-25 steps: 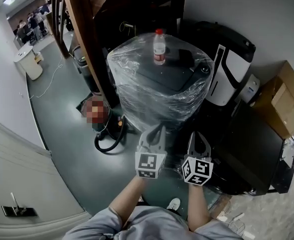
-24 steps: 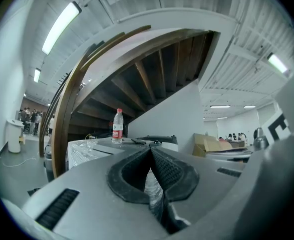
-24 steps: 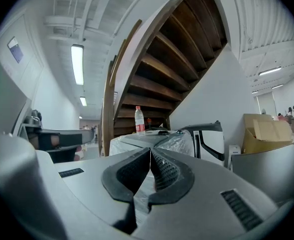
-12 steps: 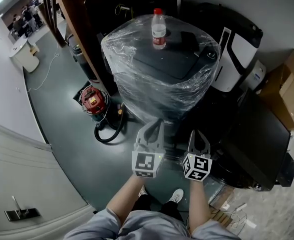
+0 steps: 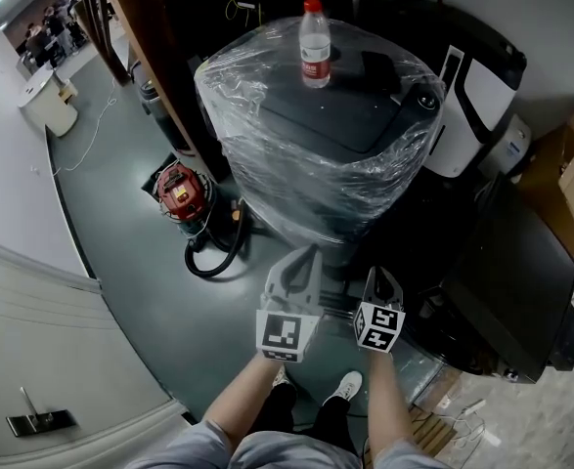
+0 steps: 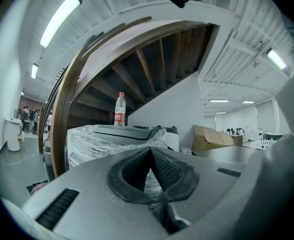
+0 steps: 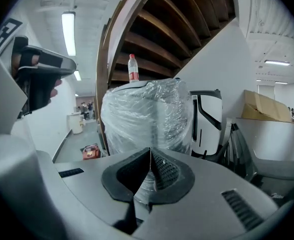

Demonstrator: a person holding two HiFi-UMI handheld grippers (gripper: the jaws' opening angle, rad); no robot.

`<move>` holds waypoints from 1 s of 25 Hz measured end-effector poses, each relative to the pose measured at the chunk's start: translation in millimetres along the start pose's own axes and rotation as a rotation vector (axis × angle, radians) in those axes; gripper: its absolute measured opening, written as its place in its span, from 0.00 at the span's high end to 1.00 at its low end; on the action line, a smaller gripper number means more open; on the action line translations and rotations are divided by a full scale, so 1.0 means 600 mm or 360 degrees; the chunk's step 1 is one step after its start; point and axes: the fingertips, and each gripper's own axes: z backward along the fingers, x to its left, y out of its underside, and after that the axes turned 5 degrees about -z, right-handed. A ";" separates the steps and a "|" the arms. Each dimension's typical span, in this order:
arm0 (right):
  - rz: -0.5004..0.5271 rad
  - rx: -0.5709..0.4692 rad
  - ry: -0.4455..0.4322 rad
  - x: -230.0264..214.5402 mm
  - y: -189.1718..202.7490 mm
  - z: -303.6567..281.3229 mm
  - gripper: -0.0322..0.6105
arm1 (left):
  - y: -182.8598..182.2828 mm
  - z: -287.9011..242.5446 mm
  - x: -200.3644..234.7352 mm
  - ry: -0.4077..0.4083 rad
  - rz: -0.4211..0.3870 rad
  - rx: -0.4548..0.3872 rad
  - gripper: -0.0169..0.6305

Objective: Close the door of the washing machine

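The washing machine (image 5: 316, 164) is a top-loader wrapped in clear plastic film, standing under a wooden staircase. Its dark lid (image 5: 340, 106) looks flat under the film. A water bottle with a red cap (image 5: 314, 45) stands upright on top. Both grippers hang in front of the machine, short of it and touching nothing. My left gripper (image 5: 309, 254) is shut and empty, its pads pressed together. My right gripper (image 5: 381, 275) is beside it, also shut and empty. The machine (image 6: 111, 136) and the bottle (image 6: 119, 109) show beyond the left jaws, and the machine (image 7: 147, 111) fills the middle beyond the right jaws.
A red canister vacuum (image 5: 179, 191) with a black hose (image 5: 211, 259) lies on the floor left of the machine. A white-and-black appliance (image 5: 477, 101), a cardboard box (image 5: 572, 164) and a dark flat unit (image 5: 511, 277) crowd the right. The wooden stair beam (image 5: 150, 57) rises at the left.
The head view has drifted so the machine sits higher and a little nearer. Both grippers have sunk slightly in the frame and stay shut, side by side.
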 end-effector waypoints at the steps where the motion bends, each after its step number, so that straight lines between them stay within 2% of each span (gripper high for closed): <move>1: 0.0009 0.0030 0.0003 -0.001 0.017 -0.007 0.95 | 0.007 0.000 0.001 -0.0003 0.0003 0.0006 0.97; 11: 0.0122 0.0485 -0.0011 -0.001 0.200 -0.073 0.95 | 0.048 0.014 0.007 -0.0015 0.0010 0.0058 0.97; 20: 0.0119 0.0925 -0.0063 0.014 0.320 -0.059 0.95 | 0.056 0.026 0.015 -0.0035 0.0001 0.0067 0.97; 25: 0.0120 0.0913 -0.0062 0.013 0.336 -0.053 0.95 | 0.055 0.032 0.009 -0.0032 0.0001 0.0061 0.97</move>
